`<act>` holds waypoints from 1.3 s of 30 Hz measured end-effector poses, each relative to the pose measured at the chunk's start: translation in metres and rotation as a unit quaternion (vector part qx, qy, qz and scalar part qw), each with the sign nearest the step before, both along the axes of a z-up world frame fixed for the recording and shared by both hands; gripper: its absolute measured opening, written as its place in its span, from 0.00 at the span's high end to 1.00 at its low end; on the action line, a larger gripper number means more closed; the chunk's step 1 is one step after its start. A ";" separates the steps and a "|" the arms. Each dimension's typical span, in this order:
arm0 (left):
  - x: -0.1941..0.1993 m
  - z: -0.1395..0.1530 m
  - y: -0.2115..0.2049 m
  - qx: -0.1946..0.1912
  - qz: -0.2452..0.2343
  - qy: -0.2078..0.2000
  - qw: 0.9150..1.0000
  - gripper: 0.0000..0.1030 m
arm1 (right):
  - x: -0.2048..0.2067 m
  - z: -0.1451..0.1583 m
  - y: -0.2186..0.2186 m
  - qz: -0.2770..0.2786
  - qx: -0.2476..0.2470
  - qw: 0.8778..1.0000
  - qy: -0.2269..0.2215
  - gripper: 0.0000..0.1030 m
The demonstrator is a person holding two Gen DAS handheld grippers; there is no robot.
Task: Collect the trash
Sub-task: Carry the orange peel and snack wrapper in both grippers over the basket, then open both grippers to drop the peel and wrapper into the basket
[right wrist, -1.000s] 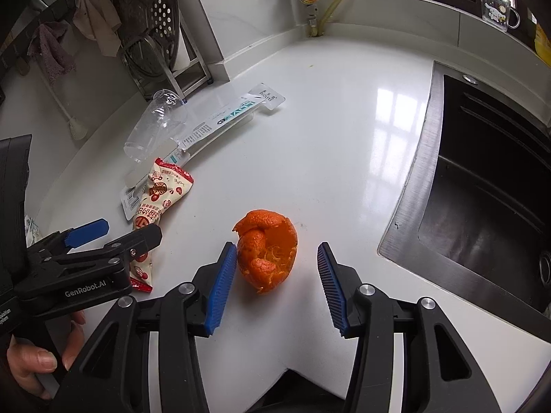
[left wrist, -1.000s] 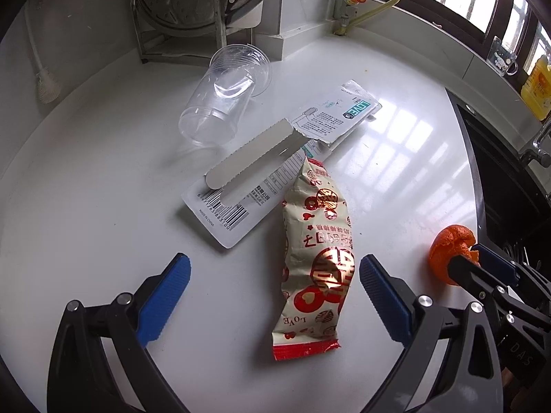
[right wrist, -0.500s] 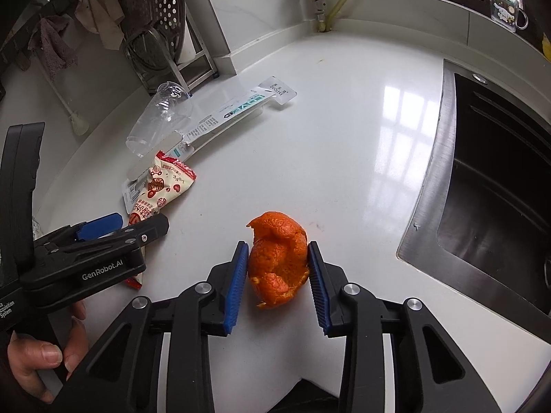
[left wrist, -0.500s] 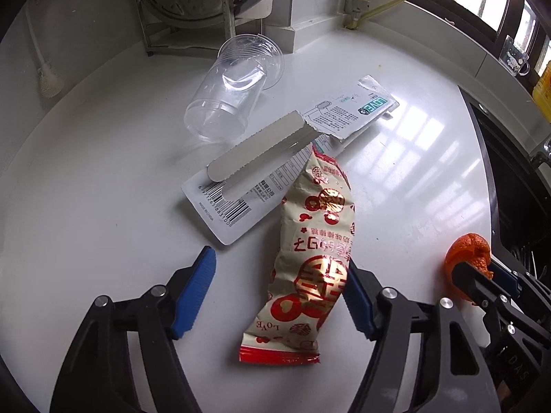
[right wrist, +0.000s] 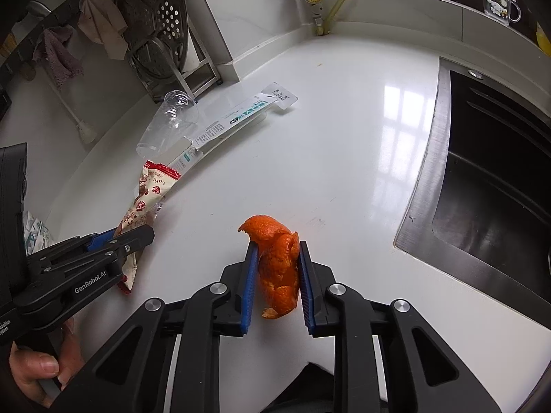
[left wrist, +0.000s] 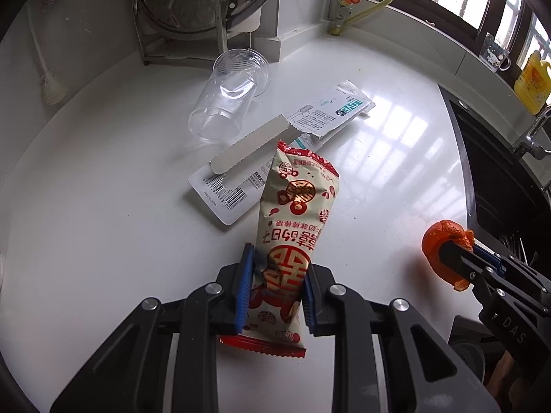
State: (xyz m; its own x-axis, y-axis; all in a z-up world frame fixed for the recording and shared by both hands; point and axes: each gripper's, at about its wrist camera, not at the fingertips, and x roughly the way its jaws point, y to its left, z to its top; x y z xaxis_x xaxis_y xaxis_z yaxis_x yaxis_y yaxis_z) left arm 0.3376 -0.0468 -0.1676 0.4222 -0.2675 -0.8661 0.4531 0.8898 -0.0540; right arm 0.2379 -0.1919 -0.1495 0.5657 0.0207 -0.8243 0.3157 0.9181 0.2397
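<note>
My left gripper [left wrist: 275, 289] is shut on a red and cream snack wrapper [left wrist: 296, 213], lifted off the white counter; it also shows in the right wrist view [right wrist: 148, 192]. My right gripper [right wrist: 277, 275] is shut on an orange peel [right wrist: 277, 258], which also shows at the right of the left wrist view [left wrist: 444, 241]. A clear plastic cup [left wrist: 227, 96] lies on its side further back. A torn white toothbrush package [left wrist: 299, 130] lies beside the cup.
A dark steel sink [right wrist: 489, 179] opens to the right. A metal rack with a perforated steamer tray [left wrist: 206, 3] stands at the back. A yellow bottle [left wrist: 532, 82] stands on the window ledge. White counter [left wrist: 86, 189] surrounds the trash.
Both grippers closed: the left one moved forward and shut on the snack wrapper and raised it; the right one shut on the orange peel.
</note>
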 end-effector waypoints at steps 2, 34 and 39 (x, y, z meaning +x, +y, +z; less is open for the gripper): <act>-0.004 0.004 0.004 -0.001 -0.001 -0.001 1.000 0.76 | -0.004 0.003 0.003 0.003 0.001 1.000 -0.003 0.79; -0.206 0.059 -0.023 -0.006 -0.073 -0.017 0.997 0.76 | -0.218 0.053 -0.013 0.011 0.026 1.000 0.004 0.80; -0.238 0.049 -0.043 0.001 -0.091 -0.001 0.996 0.76 | -0.248 0.038 -0.023 0.008 0.035 0.999 0.026 0.80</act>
State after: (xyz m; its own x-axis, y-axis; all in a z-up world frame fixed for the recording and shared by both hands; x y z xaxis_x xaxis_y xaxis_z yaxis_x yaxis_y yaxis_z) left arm 0.0996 -0.0901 -0.1182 0.3684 -0.3372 -0.8663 0.6067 0.7933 -0.0507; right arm -0.0096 -0.2148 -0.1113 0.5208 0.0882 -0.8491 0.3147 0.9048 0.2870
